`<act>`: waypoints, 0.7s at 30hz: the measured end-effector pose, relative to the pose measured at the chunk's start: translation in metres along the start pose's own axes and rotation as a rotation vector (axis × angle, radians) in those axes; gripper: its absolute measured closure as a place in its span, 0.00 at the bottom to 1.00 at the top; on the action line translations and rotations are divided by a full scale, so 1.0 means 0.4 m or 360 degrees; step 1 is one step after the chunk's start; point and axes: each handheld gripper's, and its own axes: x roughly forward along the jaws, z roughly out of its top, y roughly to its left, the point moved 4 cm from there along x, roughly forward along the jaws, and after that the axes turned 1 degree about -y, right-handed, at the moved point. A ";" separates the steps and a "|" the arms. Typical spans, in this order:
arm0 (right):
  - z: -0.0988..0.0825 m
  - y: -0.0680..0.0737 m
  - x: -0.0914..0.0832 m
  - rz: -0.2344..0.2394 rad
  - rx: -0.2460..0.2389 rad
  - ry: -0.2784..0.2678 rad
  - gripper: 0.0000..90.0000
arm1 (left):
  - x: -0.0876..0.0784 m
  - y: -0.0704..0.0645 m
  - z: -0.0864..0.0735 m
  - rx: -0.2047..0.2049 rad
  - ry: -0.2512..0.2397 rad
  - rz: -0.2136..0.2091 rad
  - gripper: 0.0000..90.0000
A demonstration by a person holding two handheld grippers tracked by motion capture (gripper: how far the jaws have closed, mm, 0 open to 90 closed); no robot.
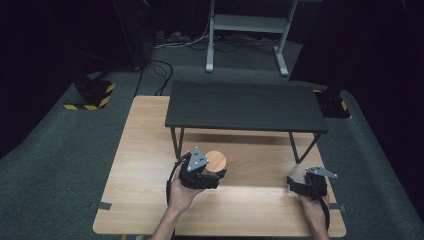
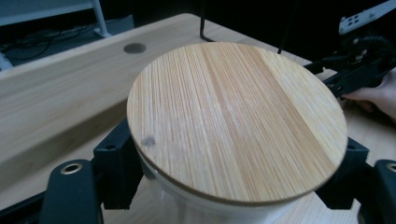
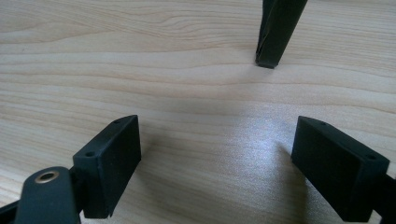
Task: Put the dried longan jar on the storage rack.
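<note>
A dark room with grey carpet surrounds a light wooden counter (image 1: pixel 150 130), and a low black shelf (image 1: pixel 245 106) on thin metal legs stands on the counter's far half. Beyond it, on the floor, are a white frame (image 1: pixel 247 30) with cables and two black stands with yellow-black hazard tape.

The left claw (image 1: pixel 210 172) is near the middle of the counter, in front of the shelf's left leg, with the person's left hand (image 1: pixel 181 194) behind it. It is clamped on a white jar with a round bamboo lid (image 2: pixel 236 119). In the left gripper view the black jaws press against the jar's white wall on both sides just under the lid's rim, and the lid sits flat on the jar. The lid shows straight wood grain and a small dark spot near its left edge. In the high view the jar (image 1: pixel 216 161) appears as a tan disc just beside the claw's grey three-cornered plate.

The right claw (image 1: pixel 290 181) is well apart from the jar, near the counter's right front, below the shelf's right leg (image 3: pixel 276 32). Its jaws stand apart with nothing between them, low over the bare wood.
</note>
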 end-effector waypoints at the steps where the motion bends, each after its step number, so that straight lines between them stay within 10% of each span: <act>1: 0.000 0.000 0.000 -0.0001 0.0000 0.0000 0.17 | -0.002 0.001 0.007 0.0005 -0.0004 -0.0004 0.27; 21: 0.001 0.003 0.000 -0.0006 0.0002 0.0003 0.17 | -0.034 0.042 0.182 0.0041 -0.0049 -0.0048 0.27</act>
